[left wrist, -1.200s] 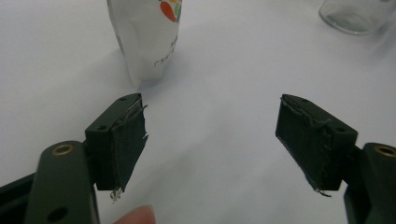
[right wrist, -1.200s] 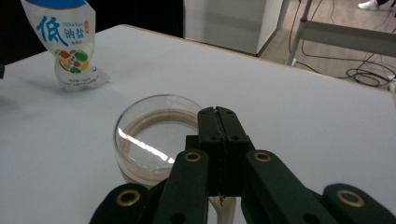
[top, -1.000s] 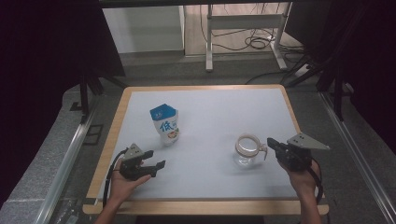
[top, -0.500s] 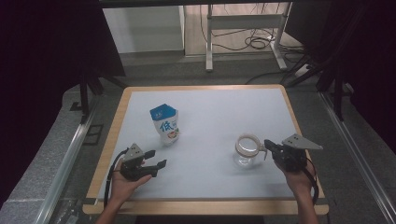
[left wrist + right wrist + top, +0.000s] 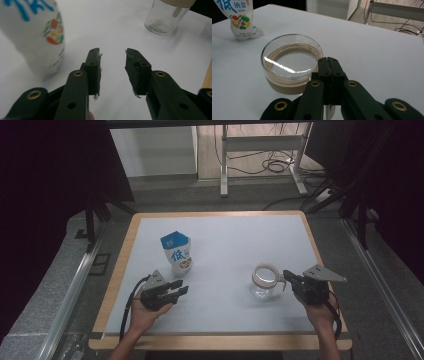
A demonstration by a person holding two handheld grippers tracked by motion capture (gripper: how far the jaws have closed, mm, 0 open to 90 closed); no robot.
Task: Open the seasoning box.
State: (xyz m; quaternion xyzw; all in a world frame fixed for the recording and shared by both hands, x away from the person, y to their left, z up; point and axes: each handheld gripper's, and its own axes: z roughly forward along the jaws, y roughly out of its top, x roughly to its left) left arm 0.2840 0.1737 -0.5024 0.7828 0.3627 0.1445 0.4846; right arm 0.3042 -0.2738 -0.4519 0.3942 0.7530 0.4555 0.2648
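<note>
White table (image 5: 225,245): clear glass jar (image 5: 263,281), salt pouch (image 5: 176,253)

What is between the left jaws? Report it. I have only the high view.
Observer: Nothing. The left gripper has just been closing its jaws, but they stand apart over bare table, with the pouch off to one side.
Operator: Check the right gripper next.
Observer: The right gripper has its jaws pressed together, tips right at the rim of the jar.
Operator: Tell me what is in the jar.
Observer: Through its clear top I see no contents, just a tan band around the rim.
</note>
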